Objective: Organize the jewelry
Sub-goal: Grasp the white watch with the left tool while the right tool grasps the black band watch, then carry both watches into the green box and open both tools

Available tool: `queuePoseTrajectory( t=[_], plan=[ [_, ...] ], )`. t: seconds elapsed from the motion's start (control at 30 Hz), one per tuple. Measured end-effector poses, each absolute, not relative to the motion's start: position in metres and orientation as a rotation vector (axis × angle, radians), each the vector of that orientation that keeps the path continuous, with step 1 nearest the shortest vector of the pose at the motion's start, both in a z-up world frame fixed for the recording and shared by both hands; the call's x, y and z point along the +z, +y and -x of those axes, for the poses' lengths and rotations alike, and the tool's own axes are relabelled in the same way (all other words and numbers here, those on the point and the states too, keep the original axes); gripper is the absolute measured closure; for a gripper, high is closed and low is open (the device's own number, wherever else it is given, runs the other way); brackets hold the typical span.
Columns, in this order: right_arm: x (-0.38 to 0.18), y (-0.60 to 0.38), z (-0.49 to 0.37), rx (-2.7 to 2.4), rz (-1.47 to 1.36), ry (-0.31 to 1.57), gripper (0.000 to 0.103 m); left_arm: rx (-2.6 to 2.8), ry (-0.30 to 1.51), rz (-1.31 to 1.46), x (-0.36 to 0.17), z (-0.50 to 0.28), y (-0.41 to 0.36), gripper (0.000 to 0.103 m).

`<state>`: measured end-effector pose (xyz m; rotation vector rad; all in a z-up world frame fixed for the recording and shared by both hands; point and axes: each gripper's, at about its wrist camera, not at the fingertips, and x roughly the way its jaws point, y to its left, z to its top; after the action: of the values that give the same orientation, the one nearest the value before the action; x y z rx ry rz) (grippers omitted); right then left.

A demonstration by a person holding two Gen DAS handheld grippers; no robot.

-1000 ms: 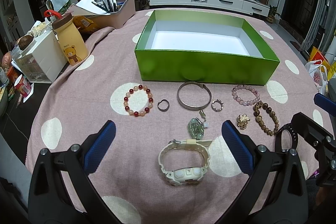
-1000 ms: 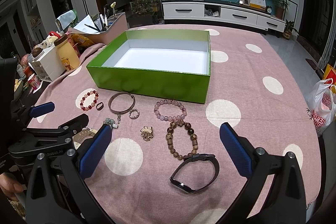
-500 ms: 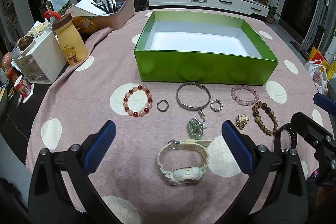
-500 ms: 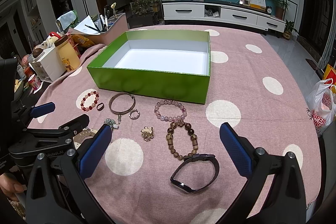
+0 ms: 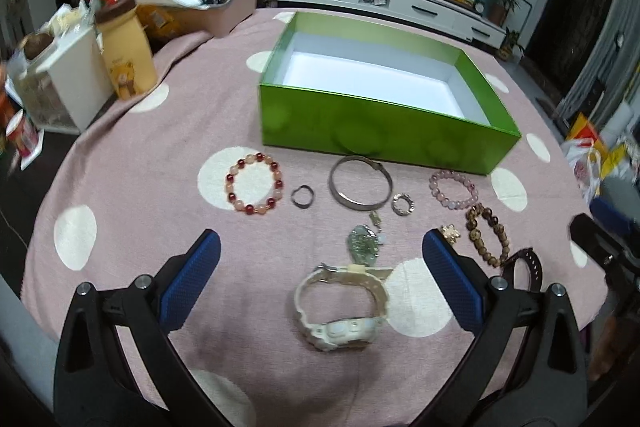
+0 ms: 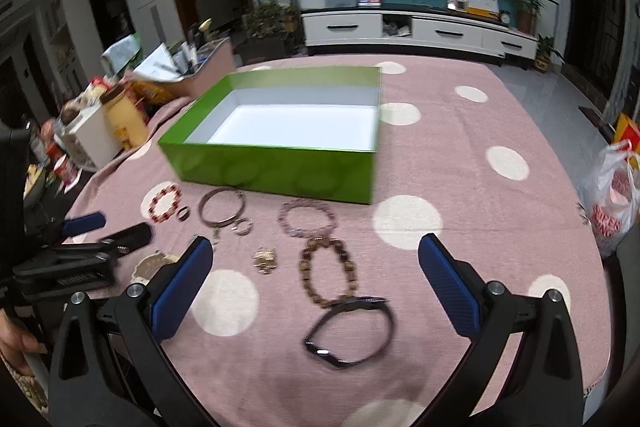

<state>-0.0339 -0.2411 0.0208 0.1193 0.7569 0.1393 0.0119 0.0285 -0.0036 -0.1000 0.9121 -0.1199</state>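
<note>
Left gripper (image 5: 320,267): its two blue fingers are standing wide apart, holding nothing, and hanging over the near part of the table.
Right gripper (image 6: 316,275): its blue fingers are also spread wide and gripping nothing.
White watch (image 5: 342,307): it is lying on the cloth between the left gripper's fingers, not touching them.
Black band (image 6: 350,331): it is lying between the right gripper's fingers, just in front of the brown bead bracelet (image 6: 328,271).
Green box (image 5: 376,131): it is sitting open on the table behind all the jewelry, showing a white inside with nothing in it.
Row by the box: a red and peach bead bracelet (image 5: 254,189), a small dark ring (image 5: 302,195), a metal bangle (image 5: 360,182), a sparkly ring (image 5: 403,204) and a pink bead bracelet (image 5: 454,189) are lying side by side, near the box's front wall.
Green pendant (image 5: 363,243): it is resting just behind the white watch.
Gold brooch (image 6: 265,259): it is sitting just left of the brown bead bracelet.
Tablecloth (image 6: 460,131): it is pink with big white dots.
</note>
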Motion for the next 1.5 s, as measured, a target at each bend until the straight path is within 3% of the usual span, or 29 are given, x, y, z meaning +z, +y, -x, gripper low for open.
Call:
queuePoseTrajectory(
  t=[0.47,0.57,0.63,0.83,1.03,1.13,1.23,1.33,1.5],
  plan=[
    [-0.015,-0.287,0.047,0.145,-0.215,0.877,0.001,-0.098,1.009,0.165,-0.029,-0.008,0.063,0.002],
    [-0.023,-0.286,0.048,0.157,-0.203,0.899,0.005,-0.092,1.036,0.146,-0.035,-0.009,0.060,0.002],
    [-0.029,-0.283,0.048,0.161,-0.194,0.915,0.013,-0.097,1.060,0.146,-0.039,-0.010,0.059,0.002],
    [-0.045,-0.282,0.039,0.140,-0.191,0.975,0.037,-0.118,1.148,0.155,-0.051,-0.020,0.061,0.021],
    [-0.051,-0.276,0.038,0.154,-0.162,0.992,0.053,-0.143,1.205,0.091,-0.053,-0.024,0.057,0.036],
    [-0.055,-0.273,0.037,0.159,-0.138,1.010,0.067,-0.156,1.231,0.053,-0.056,-0.028,0.054,0.046],
    [-0.061,-0.272,0.035,0.153,-0.123,1.031,0.077,-0.173,1.246,0.022,-0.055,-0.031,0.049,0.068],
    [-0.062,-0.272,0.034,0.150,-0.112,1.024,0.087,-0.181,1.241,-0.004,-0.055,-0.031,0.044,0.073],
    [-0.061,-0.272,0.035,0.142,-0.100,1.007,0.098,-0.210,1.207,0.030,-0.057,-0.025,0.040,0.094]
  ],
)
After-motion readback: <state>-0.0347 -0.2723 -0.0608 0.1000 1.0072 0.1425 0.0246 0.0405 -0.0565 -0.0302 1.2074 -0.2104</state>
